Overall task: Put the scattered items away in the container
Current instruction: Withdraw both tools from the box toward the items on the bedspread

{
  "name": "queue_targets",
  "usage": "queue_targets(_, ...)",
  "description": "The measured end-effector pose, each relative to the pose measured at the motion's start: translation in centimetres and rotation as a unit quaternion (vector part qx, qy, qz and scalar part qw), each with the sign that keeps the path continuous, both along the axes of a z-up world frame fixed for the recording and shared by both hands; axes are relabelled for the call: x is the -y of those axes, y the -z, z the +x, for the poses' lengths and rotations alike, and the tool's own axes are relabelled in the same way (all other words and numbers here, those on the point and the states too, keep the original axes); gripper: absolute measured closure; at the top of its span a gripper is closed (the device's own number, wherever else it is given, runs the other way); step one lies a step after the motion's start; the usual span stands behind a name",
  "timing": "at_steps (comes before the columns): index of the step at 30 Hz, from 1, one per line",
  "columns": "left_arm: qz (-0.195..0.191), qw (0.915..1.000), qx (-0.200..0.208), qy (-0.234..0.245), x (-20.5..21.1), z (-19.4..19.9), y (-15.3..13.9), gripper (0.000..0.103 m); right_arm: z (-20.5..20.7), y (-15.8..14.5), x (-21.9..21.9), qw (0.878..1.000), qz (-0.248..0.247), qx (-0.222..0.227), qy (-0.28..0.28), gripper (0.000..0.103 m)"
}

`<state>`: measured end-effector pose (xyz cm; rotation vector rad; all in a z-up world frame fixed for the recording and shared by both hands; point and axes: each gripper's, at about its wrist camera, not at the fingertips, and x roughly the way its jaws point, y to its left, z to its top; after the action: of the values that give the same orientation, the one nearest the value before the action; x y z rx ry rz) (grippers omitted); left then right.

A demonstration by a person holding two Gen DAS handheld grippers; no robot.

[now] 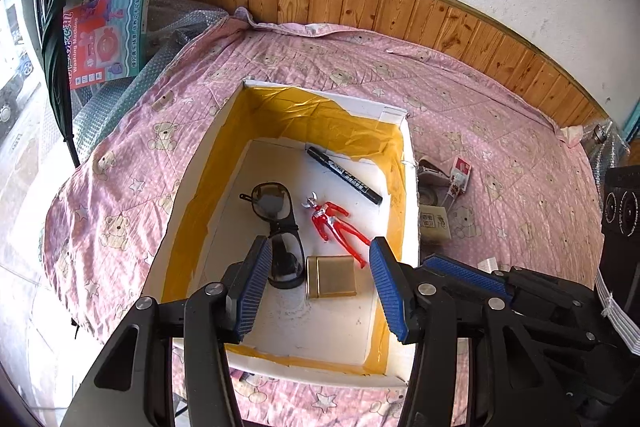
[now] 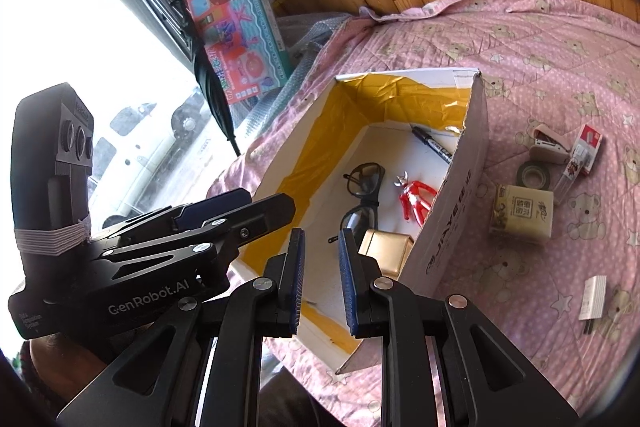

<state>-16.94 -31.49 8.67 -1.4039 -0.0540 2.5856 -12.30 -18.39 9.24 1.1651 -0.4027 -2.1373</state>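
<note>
left tongs (image 1: 318, 269) wide, empty, over box (image 1: 410, 187) | right tongs (image 2: 322, 259) narrow gap, empty | box: glasses (image 1: 280, 227), figure (image 1: 334, 223), marker (image 1: 344, 175), gold tin (image 1: 331, 275) | tissue pack (image 2: 522, 215), tape (image 2: 534, 175) on bed (image 2: 560, 39)

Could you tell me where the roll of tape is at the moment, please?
The roll of tape lies on the pink bedspread outside the box, on its right in the right wrist view, between the stapler and the tissue pack.

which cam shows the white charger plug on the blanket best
The right wrist view. The white charger plug lies in full sight on the pink blanket, to the right of the box. In the left wrist view only a white sliver shows behind the right gripper, too little to identify.
</note>
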Motion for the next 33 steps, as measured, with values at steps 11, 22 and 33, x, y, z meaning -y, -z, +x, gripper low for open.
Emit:
queue_targets(11, 0.014, 0.9998, -0.012, 0.004, -0.9, 3.6, -1.4, 0.051, 4.0, -0.9, -2.4, 1.000, -0.019, -0.009, 0.009, 0.083)
queue_targets(22, 0.023, 0.9995, -0.013, 0.014, -2.1, 6.4, -1.5, 0.051, 7.0, 0.0, -4.8, 0.999, -0.026, -0.002, 0.022, 0.083)
queue_targets(33, 0.027, 0.9986, -0.008, 0.044, -5.1, 8.5, -0.8, 0.051, 9.2, 0.9, -8.2, 0.998, -0.030, 0.003, 0.055, 0.083)
